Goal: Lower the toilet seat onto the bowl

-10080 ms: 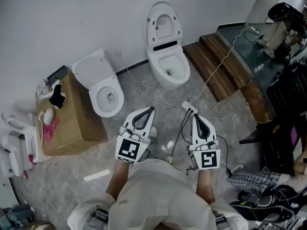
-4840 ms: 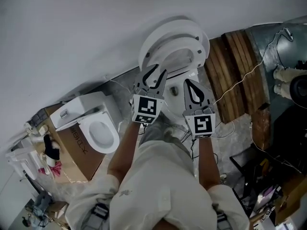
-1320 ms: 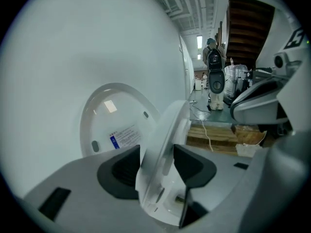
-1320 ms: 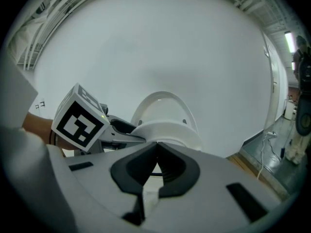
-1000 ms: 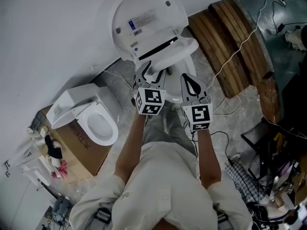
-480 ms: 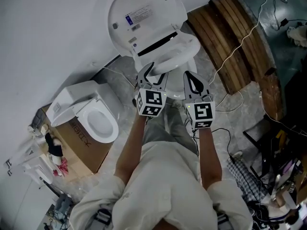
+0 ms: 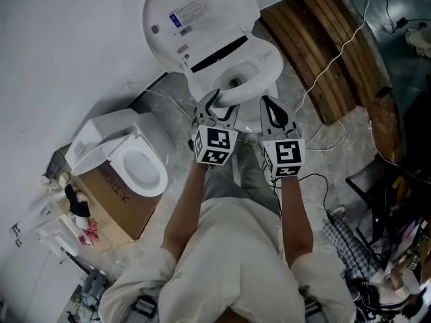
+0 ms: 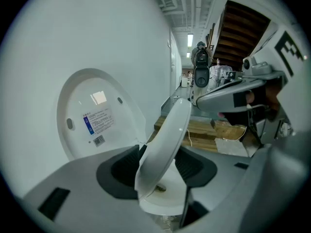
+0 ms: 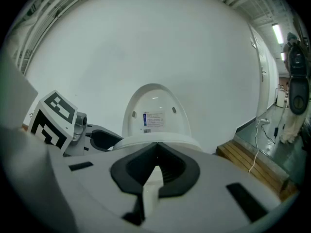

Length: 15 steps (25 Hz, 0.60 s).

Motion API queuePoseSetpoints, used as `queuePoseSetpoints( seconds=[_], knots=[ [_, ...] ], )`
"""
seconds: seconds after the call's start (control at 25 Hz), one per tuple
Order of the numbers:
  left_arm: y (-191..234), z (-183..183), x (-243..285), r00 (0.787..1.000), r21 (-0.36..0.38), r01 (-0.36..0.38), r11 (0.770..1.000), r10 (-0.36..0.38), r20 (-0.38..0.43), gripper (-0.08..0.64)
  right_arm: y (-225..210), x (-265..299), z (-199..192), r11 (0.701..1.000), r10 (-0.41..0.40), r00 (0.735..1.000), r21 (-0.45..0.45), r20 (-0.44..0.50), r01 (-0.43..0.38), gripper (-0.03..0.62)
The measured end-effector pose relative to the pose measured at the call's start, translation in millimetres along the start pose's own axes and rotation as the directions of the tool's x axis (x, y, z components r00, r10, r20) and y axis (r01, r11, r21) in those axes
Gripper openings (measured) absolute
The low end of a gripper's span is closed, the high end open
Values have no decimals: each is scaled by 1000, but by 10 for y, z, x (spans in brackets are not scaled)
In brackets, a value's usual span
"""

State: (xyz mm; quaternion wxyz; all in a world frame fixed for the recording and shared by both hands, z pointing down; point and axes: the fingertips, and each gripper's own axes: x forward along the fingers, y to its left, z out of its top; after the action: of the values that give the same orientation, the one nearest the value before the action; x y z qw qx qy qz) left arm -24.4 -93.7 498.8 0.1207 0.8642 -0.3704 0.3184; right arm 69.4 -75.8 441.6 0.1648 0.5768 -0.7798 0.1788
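Shows a white toilet (image 7: 269,62) at twelve o'clock, with lid (image 7: 195,19) upright against the wall. Finds the seat (image 8: 167,130) tilted partway over the bowl, lower than a second ago, pinched at its front rim by the left gripper's (image 7: 215,98) fingers. Places the right gripper (image 7: 271,103) at its three o'clock, fingers pressed together, empty. Leaves, probably, only a short descent.

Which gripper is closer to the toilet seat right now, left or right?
Left. The left gripper has the toilet seat by its rim, between its jaws. The right gripper, jaws together, sits beside it, just in front of the seat.
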Motion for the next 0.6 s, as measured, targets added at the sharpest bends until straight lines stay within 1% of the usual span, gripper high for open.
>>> queuePoseSetpoints(
  seconds=[0.4, 0.6],
  knots=[
    [-274, -178, 16, 999, 18, 41, 999, -40, -15, 242, -75, -108, -237, 999, -17, 1000, 39, -6, 17, 8],
    [-400, -280, 12, 997, 30, 71, 997, -71, -22, 247, -100, -187, -329, 998, -40, 999, 41, -7, 40, 8]
  ],
)
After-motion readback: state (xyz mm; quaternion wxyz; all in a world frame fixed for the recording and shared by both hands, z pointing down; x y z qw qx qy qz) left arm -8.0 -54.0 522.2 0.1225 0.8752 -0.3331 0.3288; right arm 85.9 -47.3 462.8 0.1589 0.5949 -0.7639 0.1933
